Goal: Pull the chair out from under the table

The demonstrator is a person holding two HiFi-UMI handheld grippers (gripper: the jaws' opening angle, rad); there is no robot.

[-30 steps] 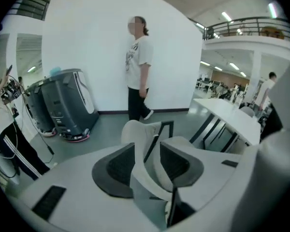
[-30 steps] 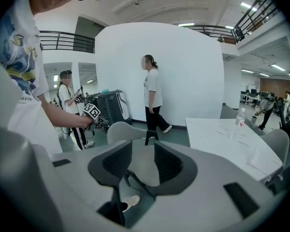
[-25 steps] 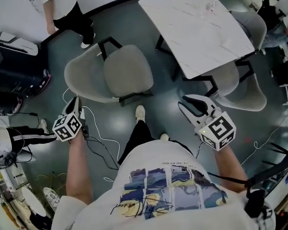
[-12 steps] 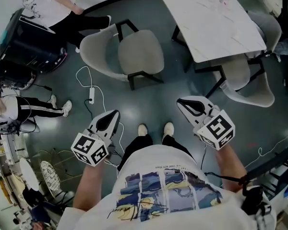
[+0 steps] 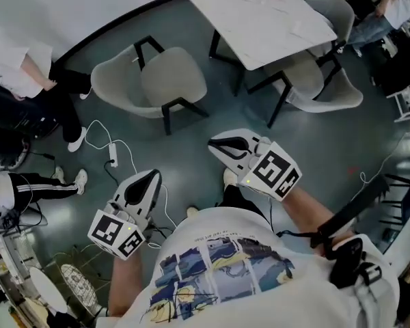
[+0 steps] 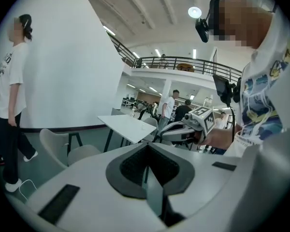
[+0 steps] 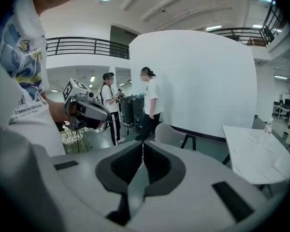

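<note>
The grey shell chair [image 5: 157, 86] stands on the floor, apart from the white marble table [image 5: 260, 16], its seat facing me. It also shows in the left gripper view, chair [image 6: 63, 151] beside table [image 6: 128, 126], and in the right gripper view, chair [image 7: 171, 135] left of table [image 7: 256, 151]. My left gripper [image 5: 152, 175] is held close to my body, well short of the chair, shut with nothing in it. My right gripper [image 5: 214, 144] hovers over the floor in front of me, also shut and empty. Both jaw pairs [image 6: 146, 146] [image 7: 142, 149] meet with no gap.
A second grey chair [image 5: 318, 87] is tucked under the table's right side. A cable with a power strip [image 5: 113, 157] lies on the floor at left. People stand at the left [image 5: 27, 67] beside dark equipment [image 5: 14, 125]; a wire basket [image 5: 78, 285] sits lower left.
Both grippers have drawn back toward my body and their jaws have closed. The left one swung from beside the chair to my front. The view has shifted, so chair and table sit farther off.
</note>
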